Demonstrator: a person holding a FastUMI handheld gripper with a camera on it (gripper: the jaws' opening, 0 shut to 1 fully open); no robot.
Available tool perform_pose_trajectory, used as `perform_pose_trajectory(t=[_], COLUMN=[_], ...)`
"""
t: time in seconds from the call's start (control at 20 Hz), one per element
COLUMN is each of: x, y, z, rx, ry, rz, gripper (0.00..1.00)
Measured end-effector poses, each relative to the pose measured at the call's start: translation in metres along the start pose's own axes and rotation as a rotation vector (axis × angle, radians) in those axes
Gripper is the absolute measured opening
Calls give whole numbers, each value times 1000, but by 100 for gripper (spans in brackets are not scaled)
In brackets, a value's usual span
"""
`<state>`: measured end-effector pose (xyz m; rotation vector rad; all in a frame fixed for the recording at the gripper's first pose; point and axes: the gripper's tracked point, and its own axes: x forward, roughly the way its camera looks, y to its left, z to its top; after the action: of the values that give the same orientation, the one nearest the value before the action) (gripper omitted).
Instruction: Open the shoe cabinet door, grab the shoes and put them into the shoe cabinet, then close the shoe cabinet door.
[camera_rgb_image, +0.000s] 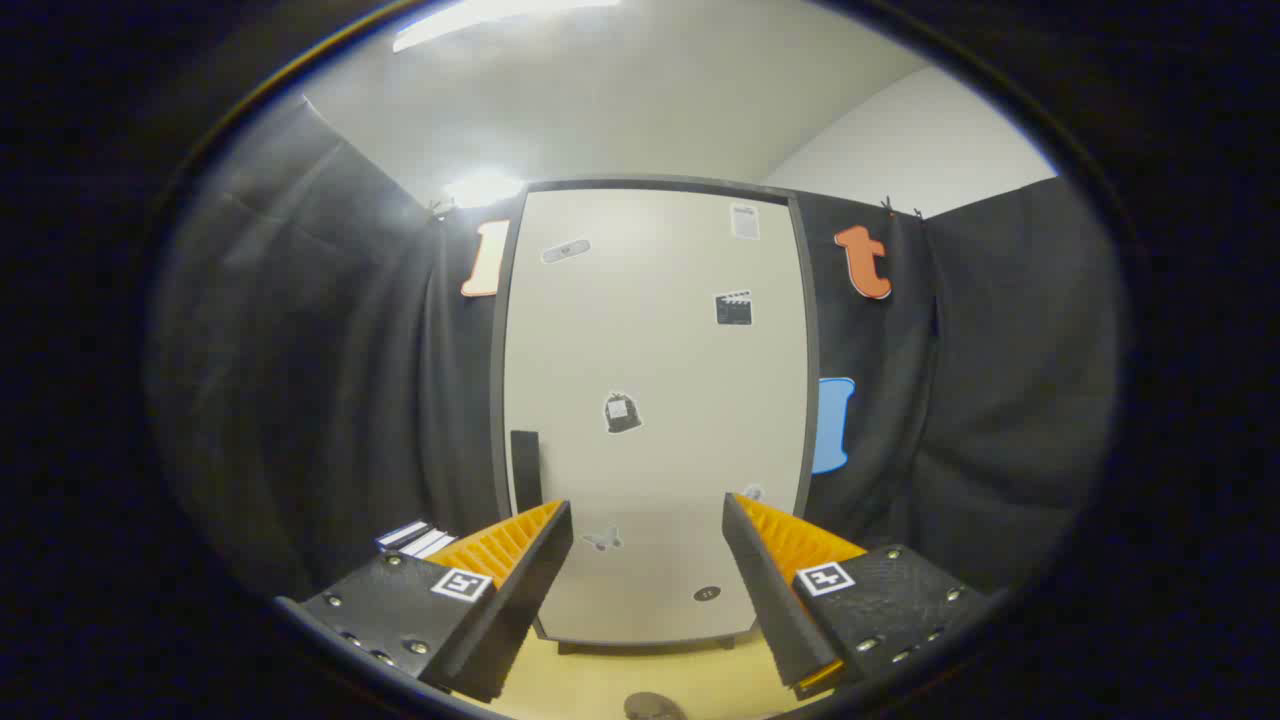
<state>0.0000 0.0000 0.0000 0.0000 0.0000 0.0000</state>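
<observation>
A tall shoe cabinet (655, 340) stands straight ahead, its pale door shut inside a dark frame and dotted with small stickers. A dark vertical handle (526, 470) sits low on the door's left side, just above my left fingertip. My gripper (648, 520) is open, its two fingers spread wide with nothing between them, facing the lower part of the door and short of it. A shoe with dark and white stripes (415, 539) peeks out on the floor to the left, behind my left finger.
Black cloth walls close in on both sides of the cabinet. A yellowish floor (620, 680) runs under the cabinet's base. A small round dark object (655, 706) lies on the floor near me.
</observation>
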Motion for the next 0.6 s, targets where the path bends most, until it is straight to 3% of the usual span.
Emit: perform_pose_trajectory(t=[0.6], x=[-7], y=[4], z=[6], rx=[10], ry=[-30], rz=[-13], gripper=[95])
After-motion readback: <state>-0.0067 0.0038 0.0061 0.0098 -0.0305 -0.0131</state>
